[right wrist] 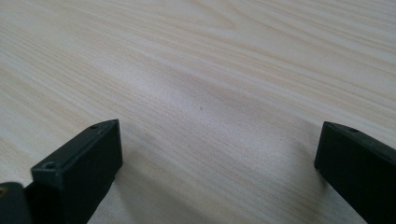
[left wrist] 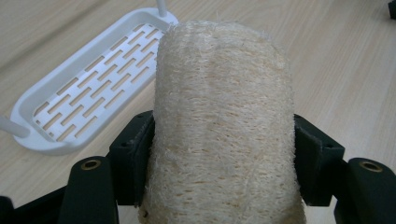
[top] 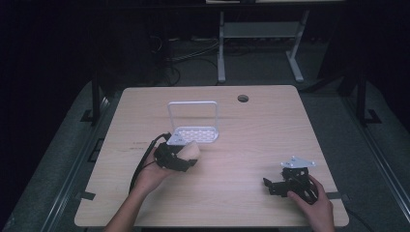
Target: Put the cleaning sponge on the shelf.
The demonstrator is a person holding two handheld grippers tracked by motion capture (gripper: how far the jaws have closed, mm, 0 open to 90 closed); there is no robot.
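Step in hand: I judge this to be the carry. My left gripper [left wrist: 219,154] has a loofah sponge [left wrist: 224,121] clamped between its jaws, both pads pressing into the fibrous sides, and it is held just short of the white rack.

Where the sponge is: In the high view the sponge [top: 191,151] sits in the left gripper [top: 181,159] near the middle of the tabletop, a little toward its left edge, just on my side of the rack's slotted tray.

Rack: A white plastic rack [top: 196,134] stands at the centre of the tabletop, toward the far edge. It has a slotted tray at its base and a tall hoop handle rising from it. In the left gripper view the tray [left wrist: 88,88] lies ahead and to the left of the sponge, empty.

Next move: I think the sponge has to go forward and over the tray's low rim, then down flat, before the jaws let go.

In the way: The hoop handle stands over the tray; I would keep the sponge below it or beside it. Nothing else lies between sponge and tray.

Right gripper: My right gripper [top: 285,186] rests near the tabletop's right front corner, jaws wide apart, nothing between them but bare wood [right wrist: 201,70].

Other things: A round cable hole [top: 242,98] sits near the far edge, well clear.
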